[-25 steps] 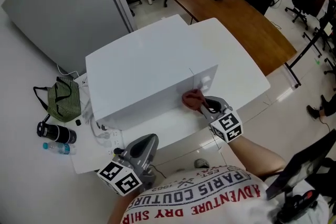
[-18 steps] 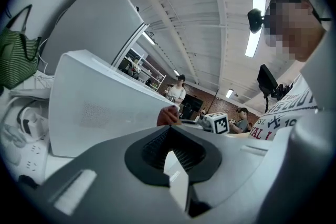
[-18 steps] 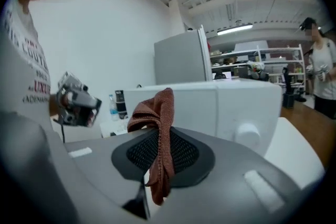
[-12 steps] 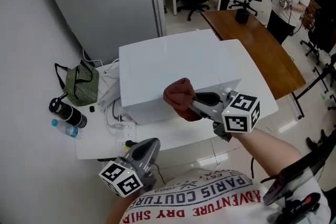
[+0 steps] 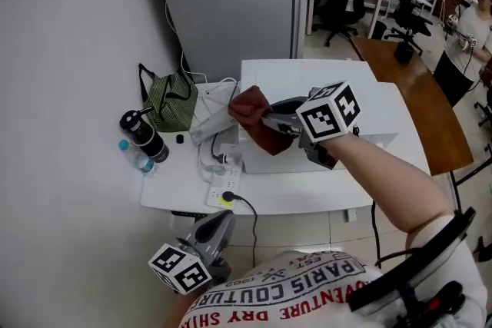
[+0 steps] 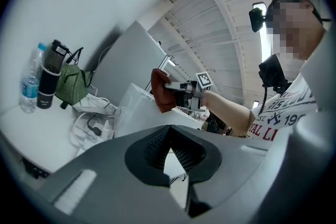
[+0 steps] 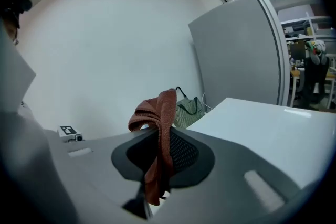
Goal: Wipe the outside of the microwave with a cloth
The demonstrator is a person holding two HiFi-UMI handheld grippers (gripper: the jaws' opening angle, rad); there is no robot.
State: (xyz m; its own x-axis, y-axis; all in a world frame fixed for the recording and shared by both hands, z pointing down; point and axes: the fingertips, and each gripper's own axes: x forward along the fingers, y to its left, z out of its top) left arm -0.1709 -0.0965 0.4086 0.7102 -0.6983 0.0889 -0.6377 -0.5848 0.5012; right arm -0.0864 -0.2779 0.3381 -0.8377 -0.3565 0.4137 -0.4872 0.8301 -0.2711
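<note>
Pinching the red cloth (image 5: 250,119), the right tongs (image 5: 270,123) hold it above the microwave's (image 5: 307,81) left end. Only the left gripper view shows the left tongs (image 6: 169,127) clenched, empty, off the tabletop's (image 5: 177,184) near edge.

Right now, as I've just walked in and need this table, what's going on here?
A person with tongs in each hand stands at a white box-shaped microwave on a white table. The right tongs are shut on a rust-red cloth, held by the microwave's left end; whether it touches can't be told. The left tongs hang low near the person's body, shut and empty.
</note>
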